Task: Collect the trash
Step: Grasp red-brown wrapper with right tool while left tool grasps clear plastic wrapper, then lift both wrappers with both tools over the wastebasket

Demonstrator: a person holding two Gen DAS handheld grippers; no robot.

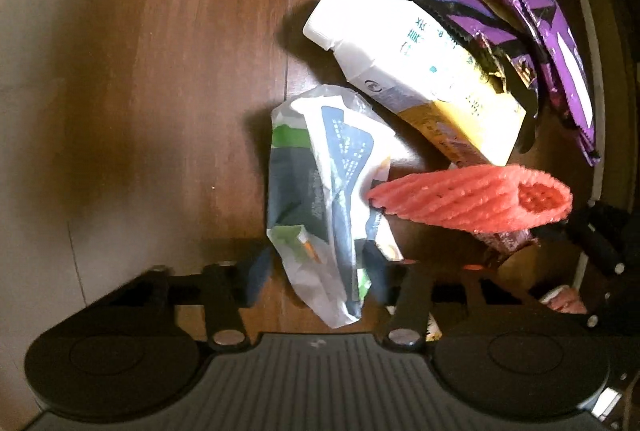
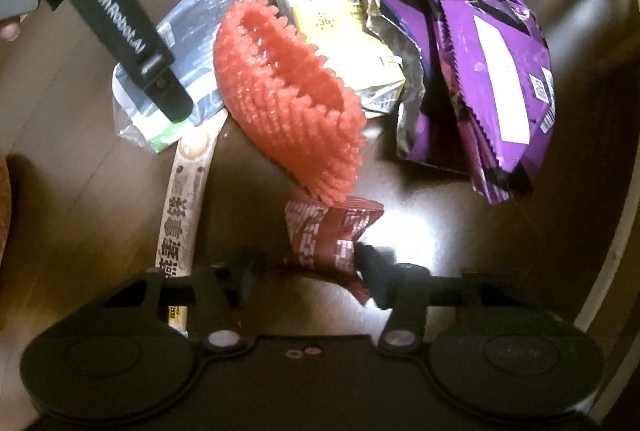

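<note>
On the left we see our left gripper (image 1: 318,277) pointing down at the wooden tabletop (image 1: 160,91), its two fingers narrowed around a crumpled white, green and dark blue plastic wrapper (image 1: 328,199); the wrapper's lower end sits right between the fingertips, which appear to pinch its sides. Just right of it lies a red foam fruit net (image 1: 472,197), and beyond that a white and yellow drink carton (image 1: 420,71) lies on its side, tucked against purple snack bags (image 1: 520,11) at the far right. From the right wrist we see a long white printed strip (image 2: 180,215) at the left, running under the left finger of our right gripper (image 2: 308,271). That gripper's fingers stand partly apart over a dark red crinkled wrapper (image 2: 328,231); the right fingertip touches the wrapper's edge, while the left fingertip looks clear of it, so no firm grip shows.
</note>
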